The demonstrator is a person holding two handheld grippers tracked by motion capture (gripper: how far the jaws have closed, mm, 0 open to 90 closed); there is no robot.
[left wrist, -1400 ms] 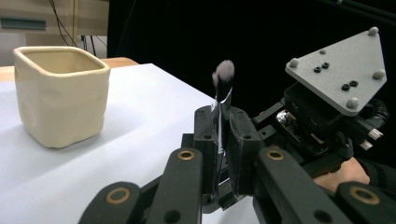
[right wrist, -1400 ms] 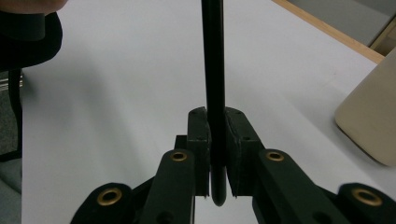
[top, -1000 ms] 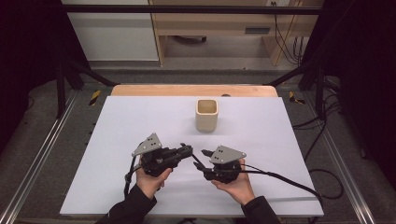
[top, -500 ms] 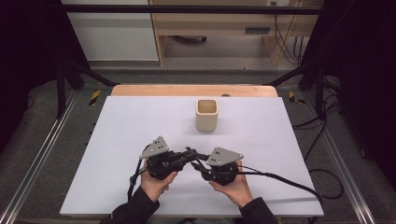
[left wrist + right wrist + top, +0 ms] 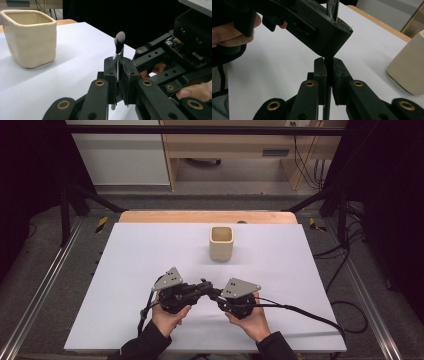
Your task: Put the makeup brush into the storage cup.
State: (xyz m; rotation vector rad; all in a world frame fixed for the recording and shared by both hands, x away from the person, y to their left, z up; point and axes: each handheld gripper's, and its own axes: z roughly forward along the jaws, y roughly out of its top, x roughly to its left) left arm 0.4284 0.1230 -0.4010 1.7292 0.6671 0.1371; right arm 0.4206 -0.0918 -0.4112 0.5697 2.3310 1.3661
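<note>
Near the bench's (image 5: pixel 125 270) front edge, both grippers meet on one small brush (image 5: pixel 119 47), held upright. The left gripper (image 5: pixel 200 289) has its jaws clamped on the brush's shiny ferrule, bristles up; the right gripper (image 5: pixel 214 292) has just been closing its jaws, now tight on the dark handle lower down. This looks like a handover or regrip. Next, one grip should probably let go so the other can carry the brush to the cup (image 5: pixel 221 243), well apart, farther back. Open bench lies between; nothing stands in the way.
</note>
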